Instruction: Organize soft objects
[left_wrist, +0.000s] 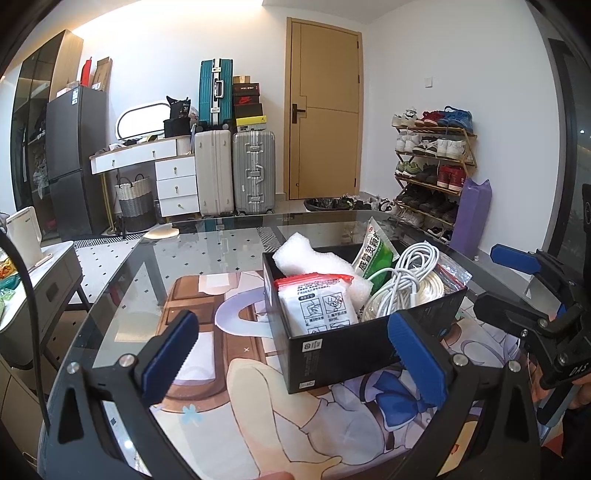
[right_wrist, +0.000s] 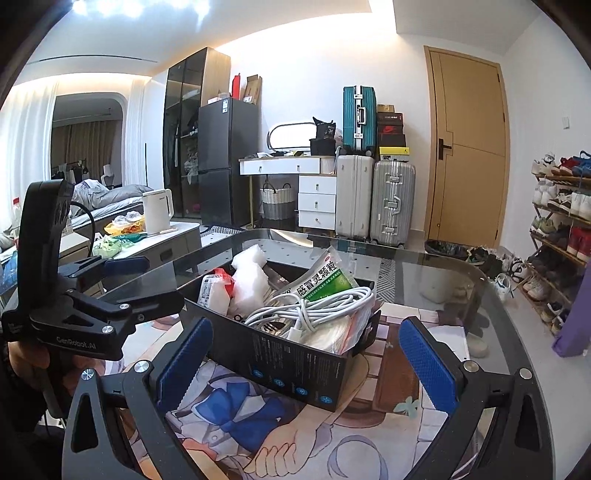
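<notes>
One glass table (left_wrist: 122, 280) with one printed anime mat (left_wrist: 258, 417) lying flat under the glass-top area, filling the near half. One black box (left_wrist: 354, 350) sits on the mat, centre-right in the left wrist view, open top, no lid on it.

Inside the box — five soft items counted:
- one white foam piece (left_wrist: 310, 258), far-left corner, sticking up above the rim
- one white cable bundle (left_wrist: 402, 280), coiled, right side, piled on top
- one white sachet with red top edge (left_wrist: 317, 302), upright against the near-left wall
- one green-and-white medicine packet (left_wrist: 373, 247), leaning at the far side, between foam and cable
- one clear zip bag (right_wrist: 351, 328) with red seal strip, under the cable, edge hanging over the box's wall

Two grippers, both empty. Left gripper (left_wrist: 291, 362) released, blue pads spread wide, the box's near wall between them in view but not touched. Right gripper (right_wrist: 306, 369) also released, pads wide apart, box's near corner between them, no contact. Each gripper shows from the side in the other's camera.

Background: three suitcases — one teal (left_wrist: 216, 92) stacked above one white (left_wrist: 214, 173) and one silver (left_wrist: 254, 173); one shoe rack (left_wrist: 432, 173) far right.
</notes>
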